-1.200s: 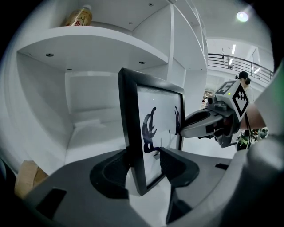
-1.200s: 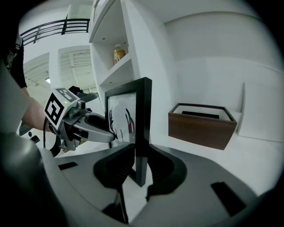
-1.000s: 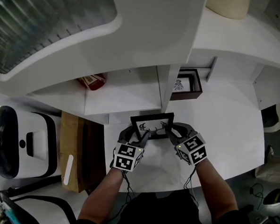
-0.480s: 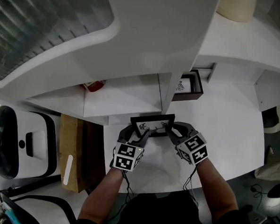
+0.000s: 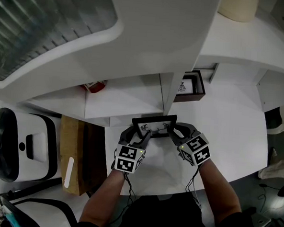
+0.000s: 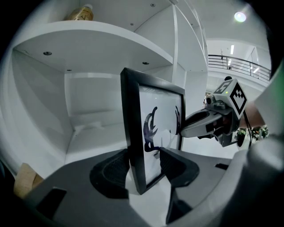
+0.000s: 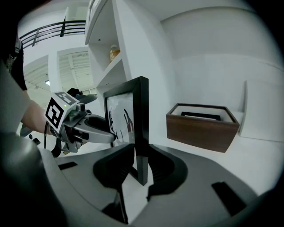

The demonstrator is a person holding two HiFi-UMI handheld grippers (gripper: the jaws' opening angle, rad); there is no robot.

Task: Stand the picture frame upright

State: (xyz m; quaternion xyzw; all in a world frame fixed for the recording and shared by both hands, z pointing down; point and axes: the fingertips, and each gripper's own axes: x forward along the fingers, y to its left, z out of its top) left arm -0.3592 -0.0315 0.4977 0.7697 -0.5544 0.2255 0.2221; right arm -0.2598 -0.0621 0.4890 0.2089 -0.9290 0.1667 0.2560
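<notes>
Head view: the black picture frame with a deer drawing (image 5: 154,127) stands up on the white desk (image 5: 228,116). The left gripper (image 5: 141,133) pinches one side. The right gripper (image 5: 172,131) hugs the other, its jaws just loosening. It looks like the letting-go step, so next, I guess, both open slowly without bumping it.

Pic frame (image 5: 154,126) on desk (image 5: 228,120); box (image 5: 191,87) behind, R.

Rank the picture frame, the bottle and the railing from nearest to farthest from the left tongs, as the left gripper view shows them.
1. picture frame, between the left tongs.
2. bottle, on the top shelf, upper left.
3. railing, far background, right.
</notes>
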